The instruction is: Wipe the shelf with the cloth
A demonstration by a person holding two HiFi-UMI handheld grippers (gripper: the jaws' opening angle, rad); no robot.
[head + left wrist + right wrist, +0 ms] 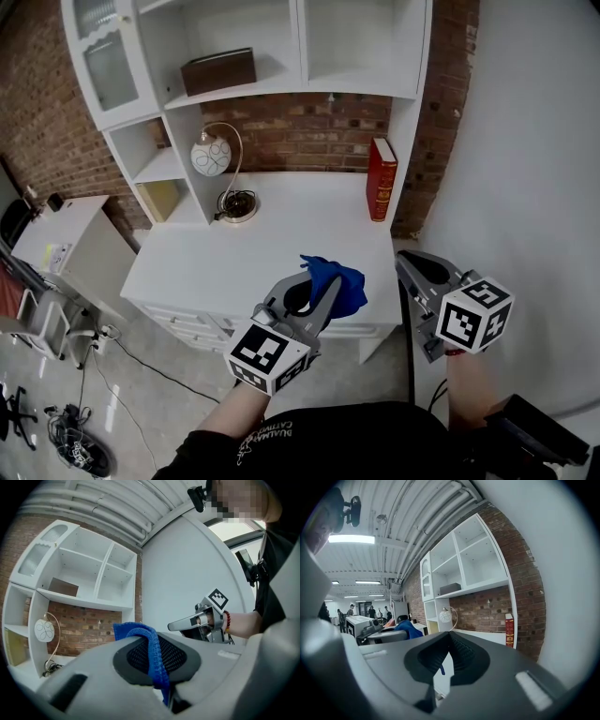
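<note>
Brick wall ran behind everything. White shelf unit stood against it with open compartments, on top of a white bench. A lower white cabinet sat off to the bench's left.

I had the left tool over the bench's front edge, jaws clamped on the blue cloth. The cloth bunched out past the tips, one fold running down between the pads, clear of the shelf boards. The right tool hung off the bench's right front corner, near the left one, jaws together with nothing between them.

Brown box lay on a shelf board, upper left. Red book stood upright at the bench's back right. Globe lamp hung from a curved stem, its round base on the bench at back left
</note>
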